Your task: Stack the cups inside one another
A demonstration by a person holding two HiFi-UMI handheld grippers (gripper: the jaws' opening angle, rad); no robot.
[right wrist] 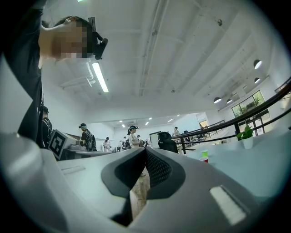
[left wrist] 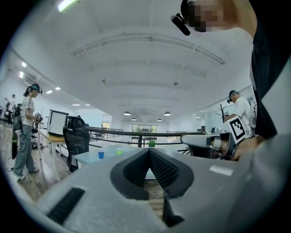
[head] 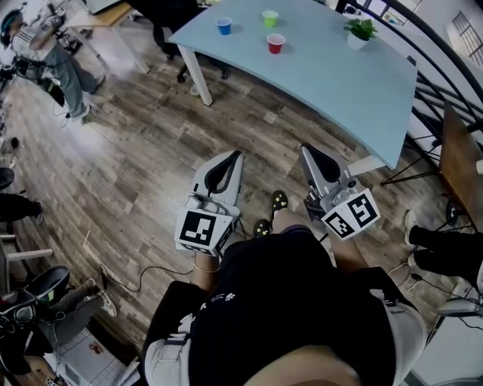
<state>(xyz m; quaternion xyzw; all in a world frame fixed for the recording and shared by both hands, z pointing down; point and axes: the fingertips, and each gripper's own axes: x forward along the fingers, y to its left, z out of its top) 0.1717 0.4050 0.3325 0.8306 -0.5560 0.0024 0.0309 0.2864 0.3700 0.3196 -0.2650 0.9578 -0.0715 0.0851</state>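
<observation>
Three small cups stand apart on the light blue table [head: 339, 83]: a blue cup [head: 224, 26], a green cup [head: 270, 19] and a red cup [head: 276, 44]. Both grippers are held level over the wooden floor, well short of the table. My left gripper [head: 235, 156] is shut with nothing in it, and so is my right gripper [head: 306, 149]. In the left gripper view the closed left gripper [left wrist: 149, 152] points at the far blue cup [left wrist: 101, 154] and green cup [left wrist: 119, 151]. Past the closed right gripper [right wrist: 145, 152] I see the green cup [right wrist: 205, 153] and red cup [right wrist: 204, 159].
A small potted plant [head: 360, 32] stands on the table's far right part. A black railing [head: 445, 75] runs behind the table. Office chairs and other people stand at the left, and a cable [head: 143, 275] lies on the floor near my feet.
</observation>
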